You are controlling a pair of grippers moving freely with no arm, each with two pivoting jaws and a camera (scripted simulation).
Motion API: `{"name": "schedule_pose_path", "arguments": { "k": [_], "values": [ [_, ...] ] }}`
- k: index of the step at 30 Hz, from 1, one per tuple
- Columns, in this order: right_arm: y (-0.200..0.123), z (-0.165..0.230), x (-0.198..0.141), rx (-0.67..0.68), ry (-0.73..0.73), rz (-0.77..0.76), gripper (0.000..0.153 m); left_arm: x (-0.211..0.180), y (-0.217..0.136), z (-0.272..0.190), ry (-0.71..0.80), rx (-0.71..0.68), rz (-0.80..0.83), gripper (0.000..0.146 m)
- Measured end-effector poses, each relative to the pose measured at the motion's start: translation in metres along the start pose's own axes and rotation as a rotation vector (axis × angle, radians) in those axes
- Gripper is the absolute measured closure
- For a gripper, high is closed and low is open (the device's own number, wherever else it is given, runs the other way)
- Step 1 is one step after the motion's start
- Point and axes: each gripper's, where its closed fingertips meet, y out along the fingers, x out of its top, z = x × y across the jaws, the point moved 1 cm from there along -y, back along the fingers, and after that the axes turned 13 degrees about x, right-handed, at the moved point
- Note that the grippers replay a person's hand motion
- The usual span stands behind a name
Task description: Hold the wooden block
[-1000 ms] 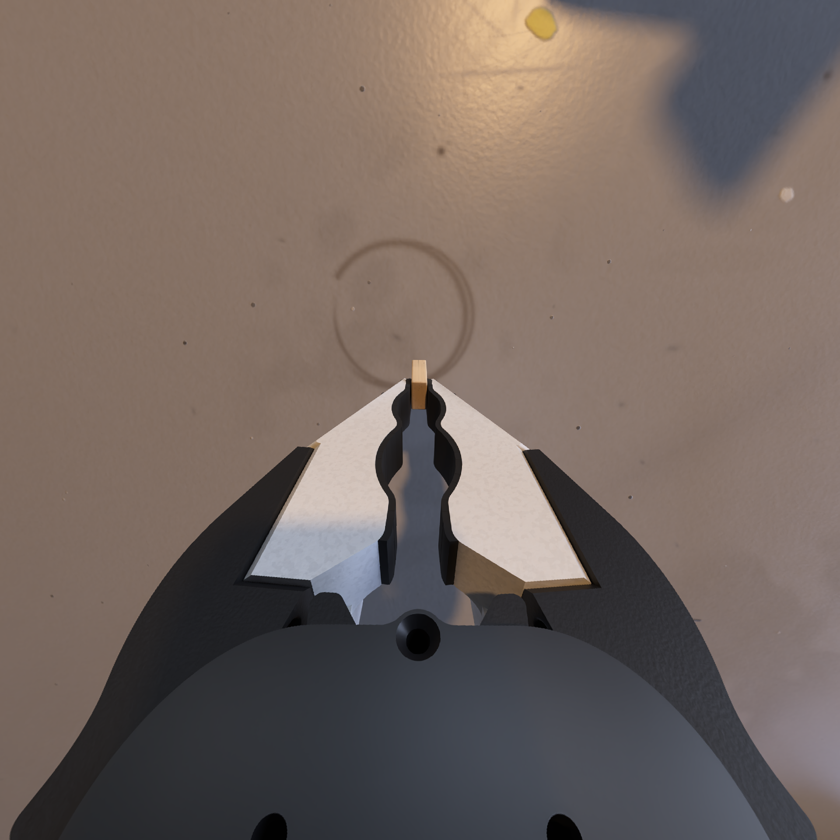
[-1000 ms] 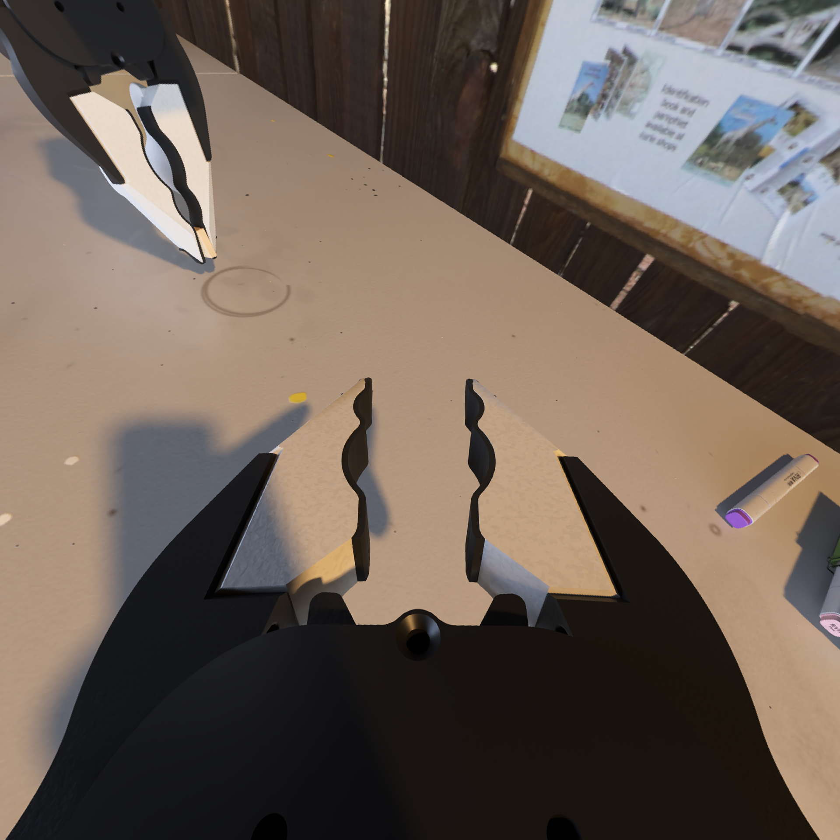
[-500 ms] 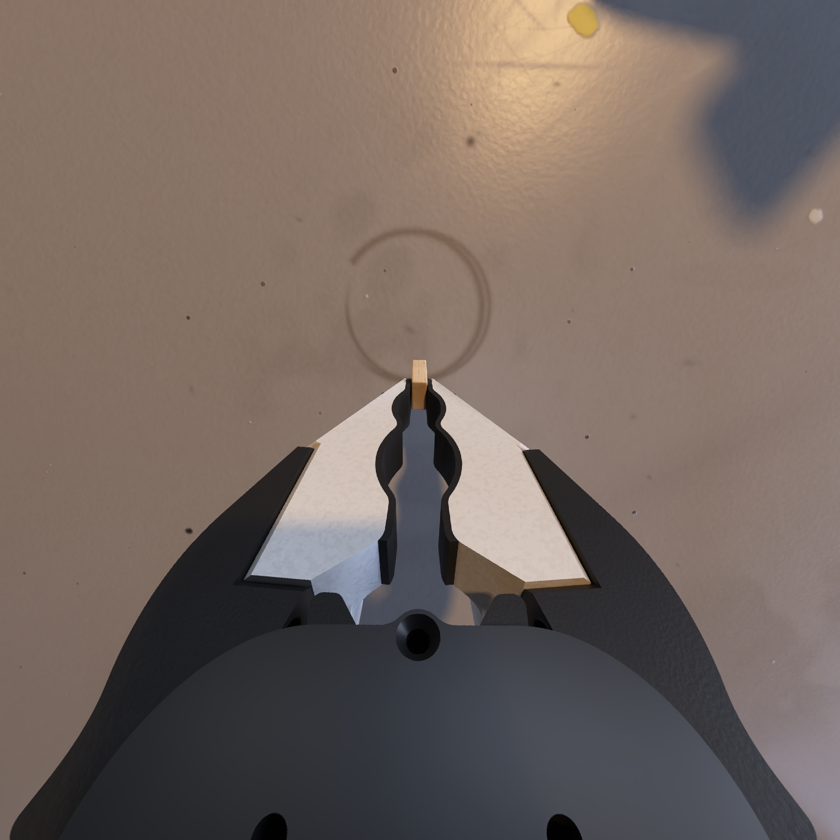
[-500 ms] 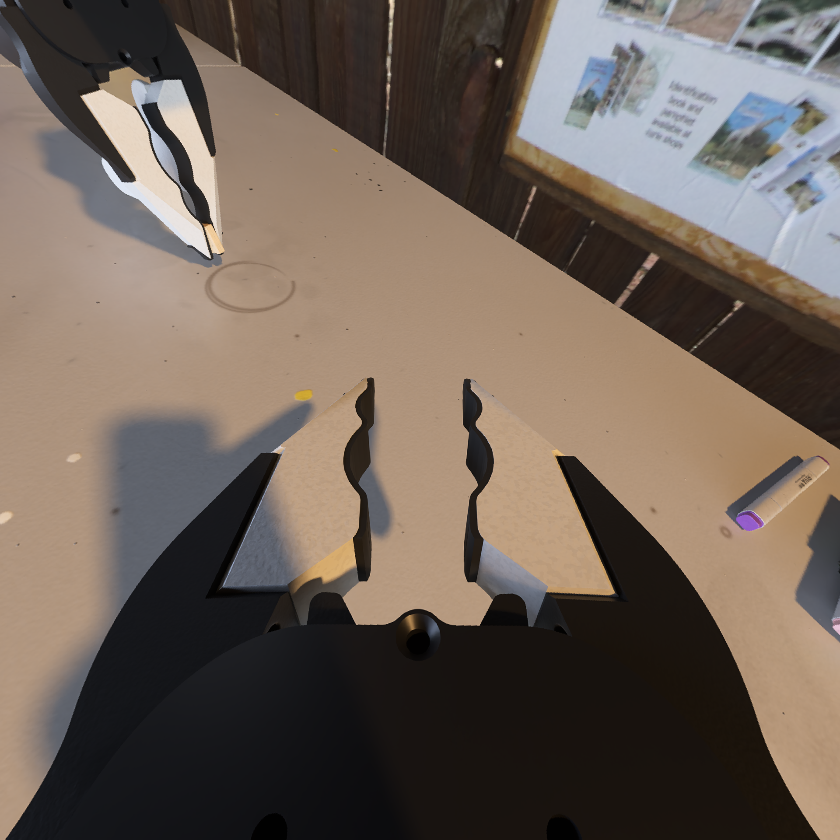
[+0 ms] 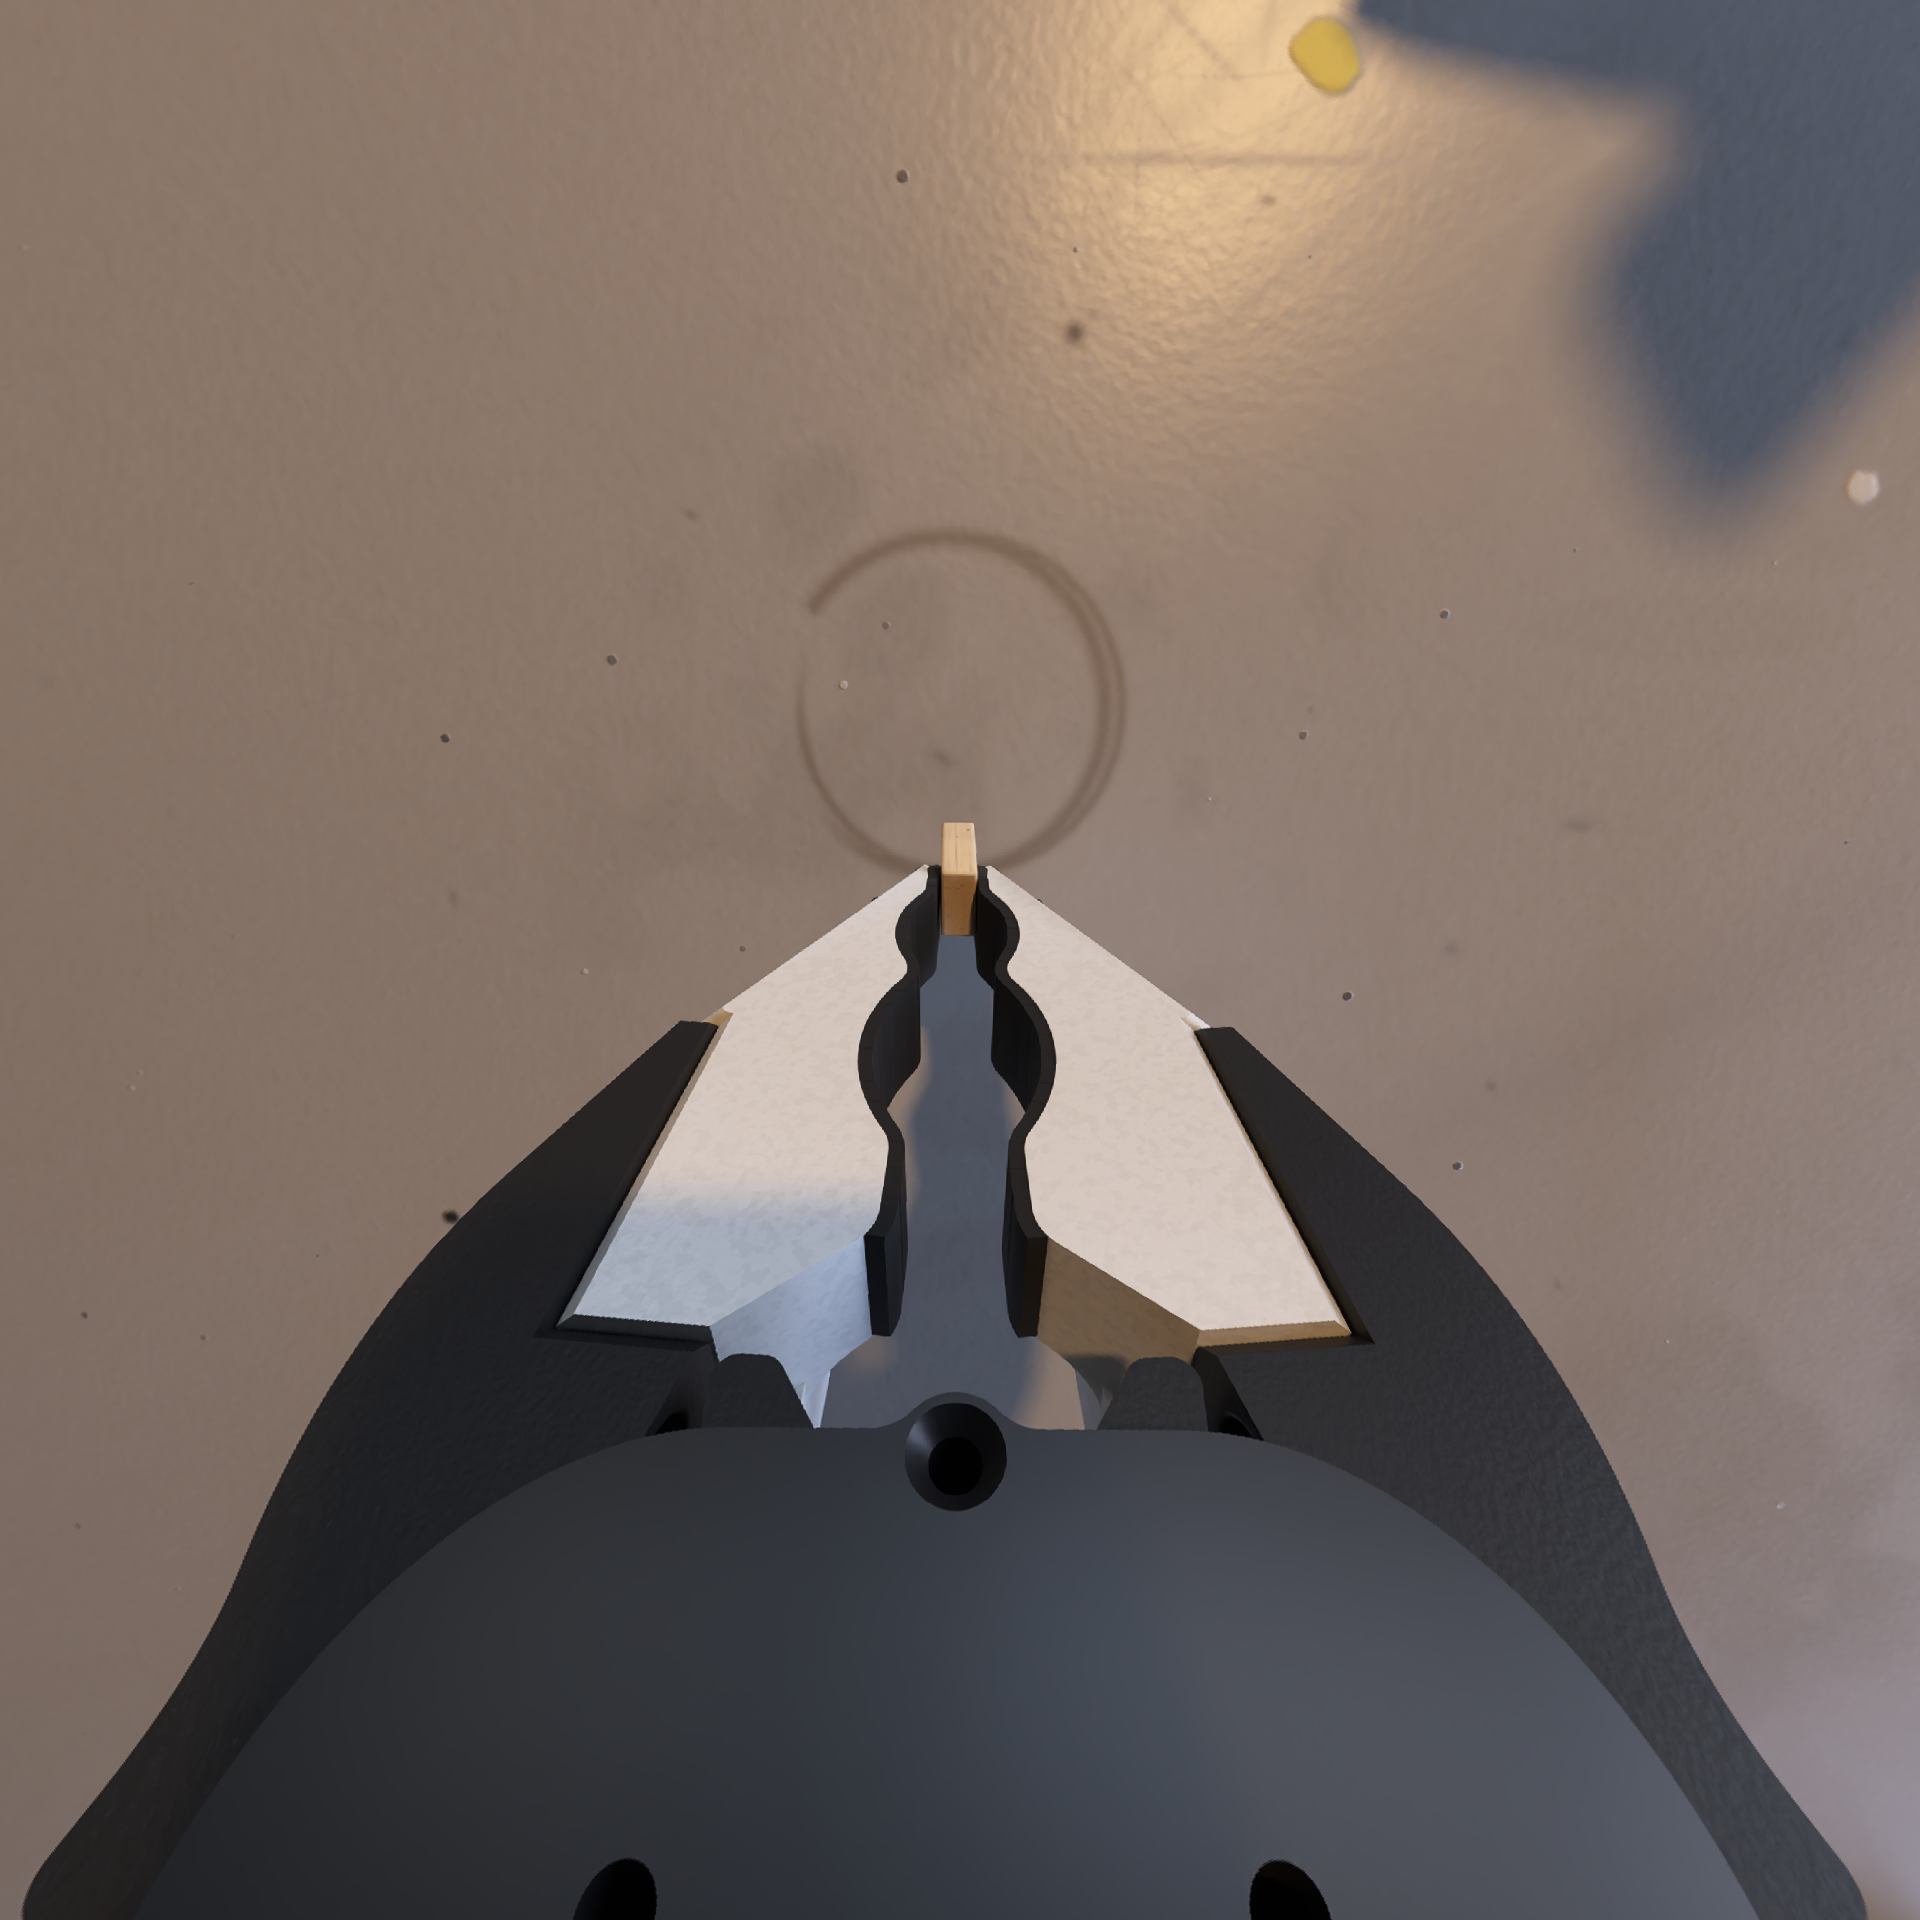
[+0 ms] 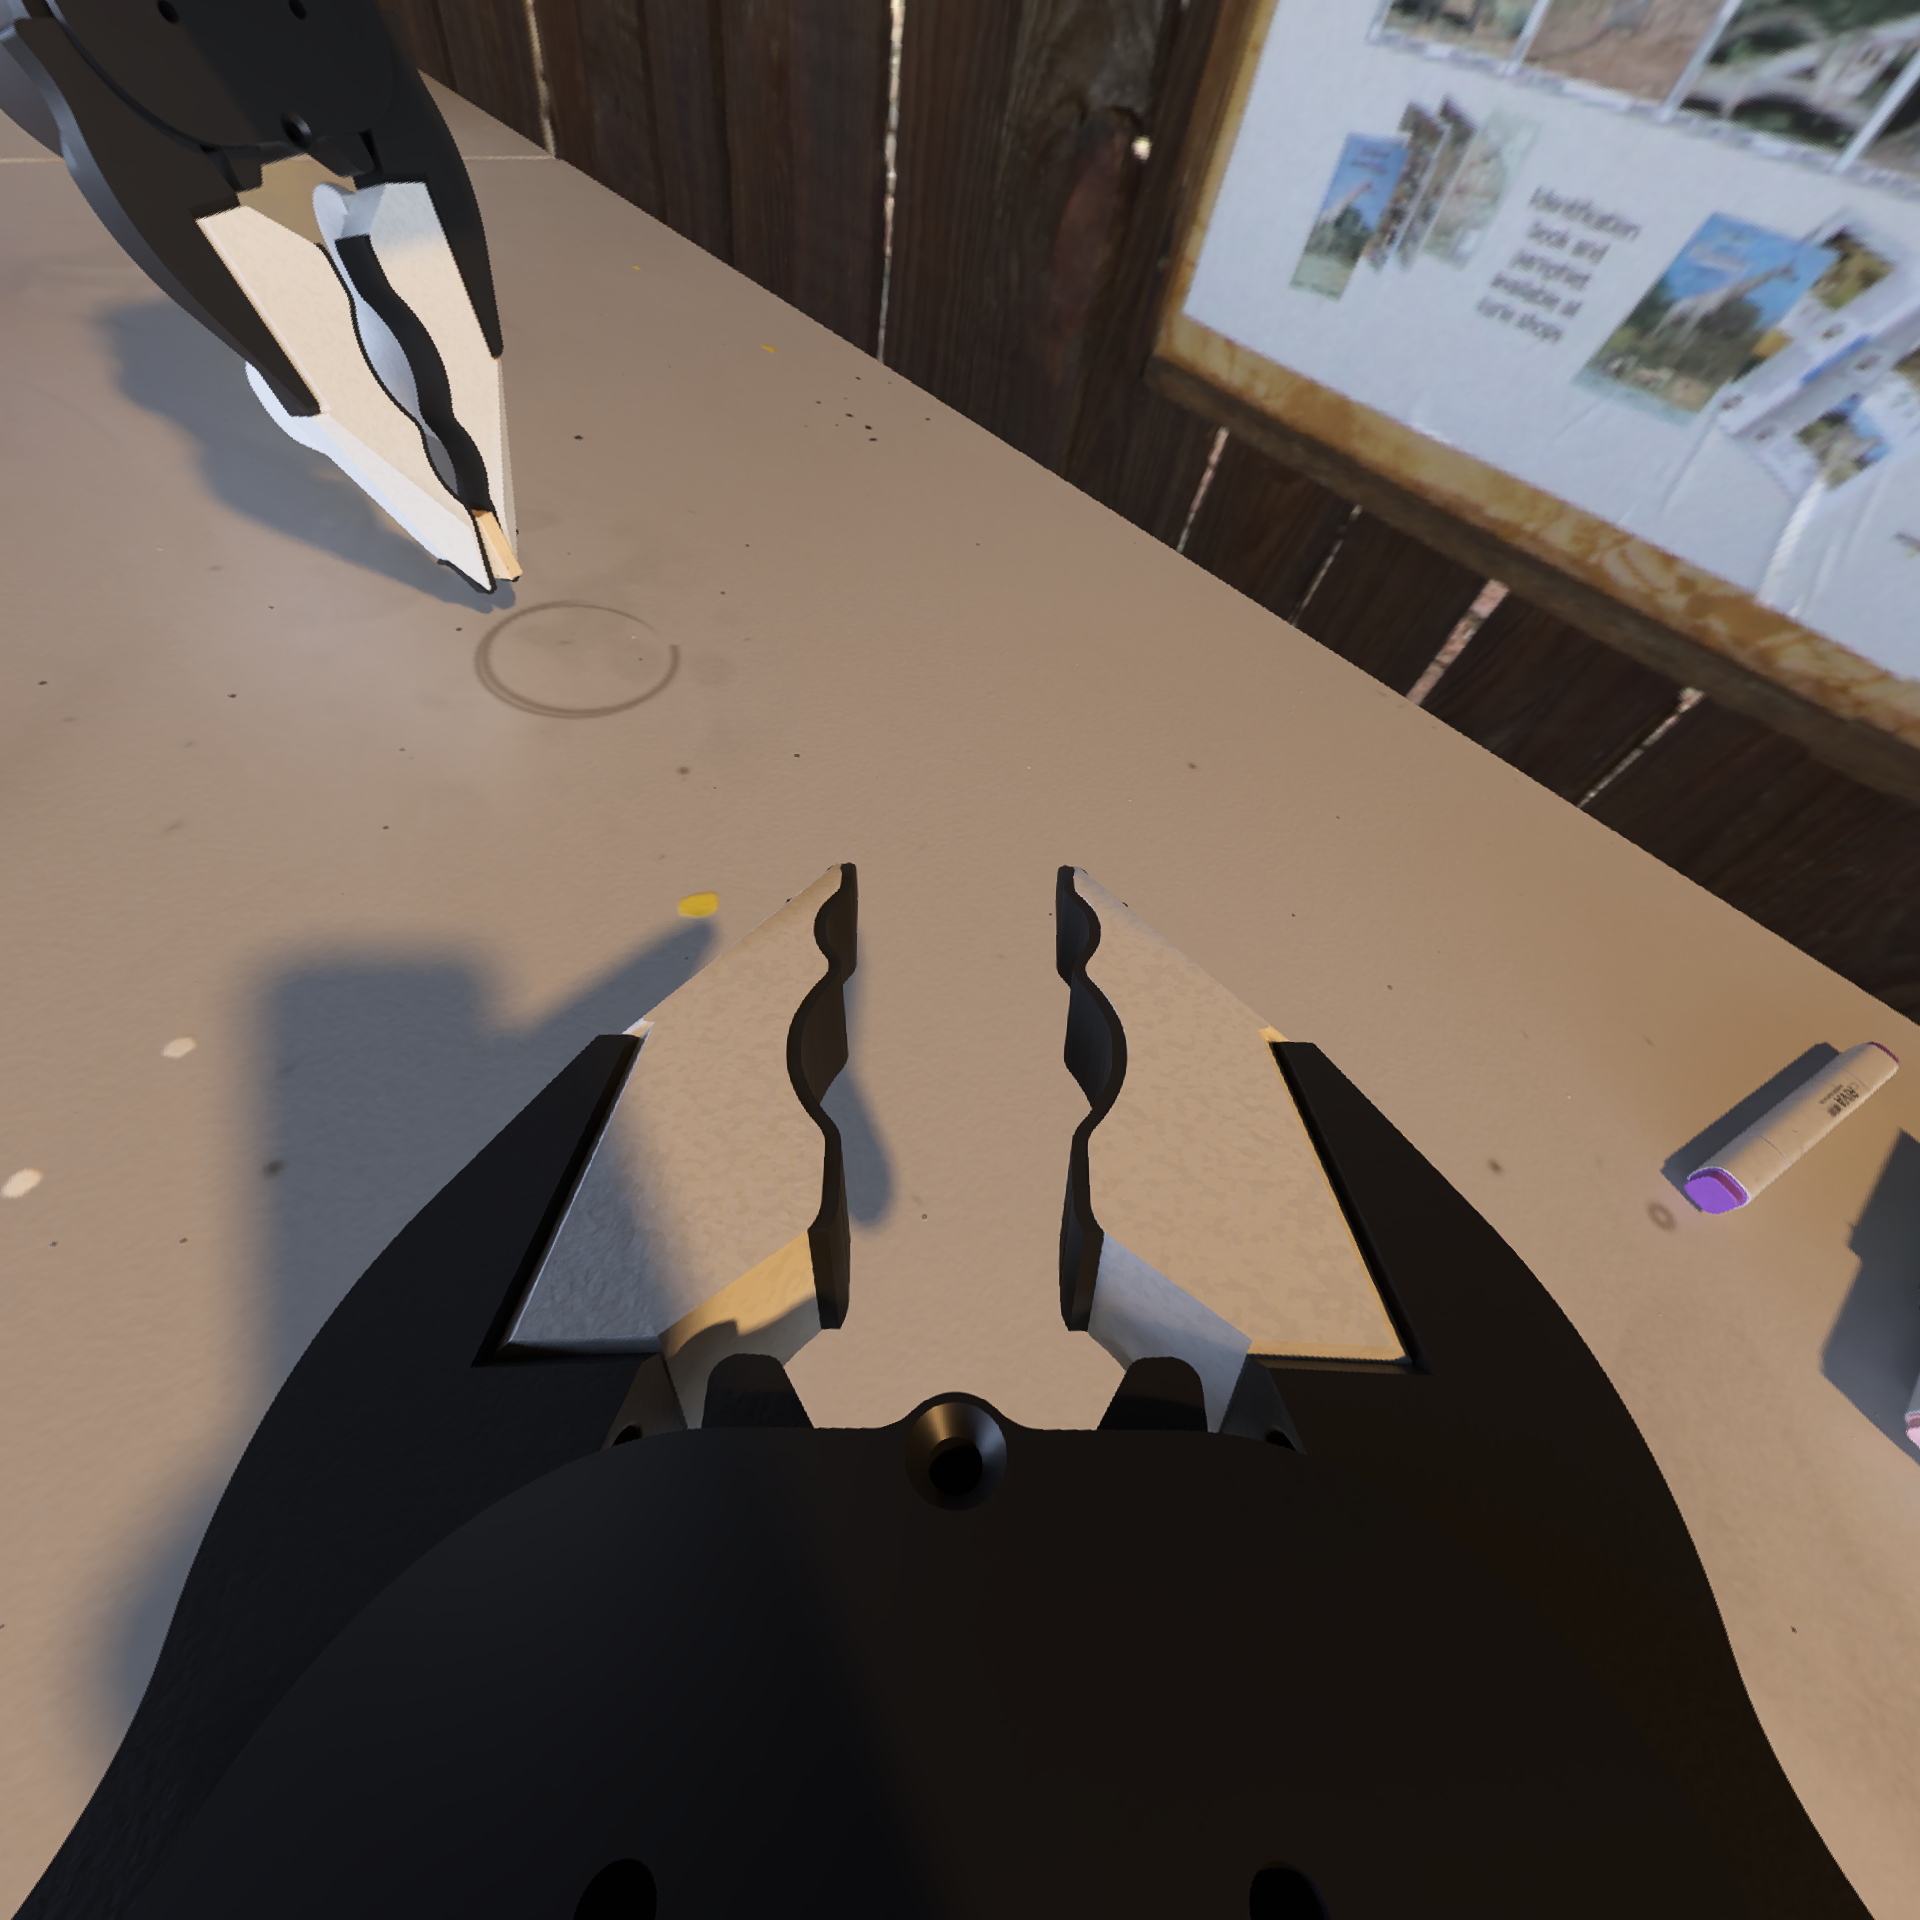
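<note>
A thin light wooden block (image 5: 957, 871) is pinched between the tips of my left gripper (image 5: 957, 883), which is shut on it and holds it just above the tan table (image 5: 416, 416), near a dark ring stain (image 5: 961, 707). In the right wrist view the left gripper (image 6: 497, 561) shows at the far left, tilted down, with the wooden block (image 6: 503, 549) at its tip. My right gripper (image 6: 954, 883) is open and empty, low over the table (image 6: 1039, 644), well apart from the block.
A cream marker with a purple cap (image 6: 1782, 1127) lies at the right edge of the table. A dark wooden fence (image 6: 987, 208) and a framed notice board (image 6: 1558, 260) stand behind the far edge. Small yellow (image 6: 697, 904) and white paint spots mark the top.
The left gripper with the block has drifted slightly over the table near the ring stain. The right gripper has shifted a little; its jaws stay open.
</note>
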Motion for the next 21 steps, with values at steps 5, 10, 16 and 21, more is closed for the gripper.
{"name": "schedule_pose_path", "arguments": {
  "k": [5, 10, 16, 21],
  "values": [
    [0.000, 0.001, 0.001, 0.002, -0.001, -0.003, 0.115, 0.000, 0.004, -0.002, 0.009, -0.007, 0.017, 0.141],
    [0.000, 0.003, 0.001, 0.007, -0.002, -0.003, 0.115, 0.004, 0.002, -0.006, 0.019, -0.037, -0.005, 0.141],
    [0.000, 0.003, 0.001, 0.008, -0.002, -0.001, 0.115, 0.007, 0.006, -0.010, 0.028, -0.049, 0.008, 0.141],
    [0.000, 0.004, 0.001, 0.010, -0.002, -0.003, 0.115, 0.007, 0.011, -0.007, 0.009, -0.031, 0.022, 0.141]
  ]
}}
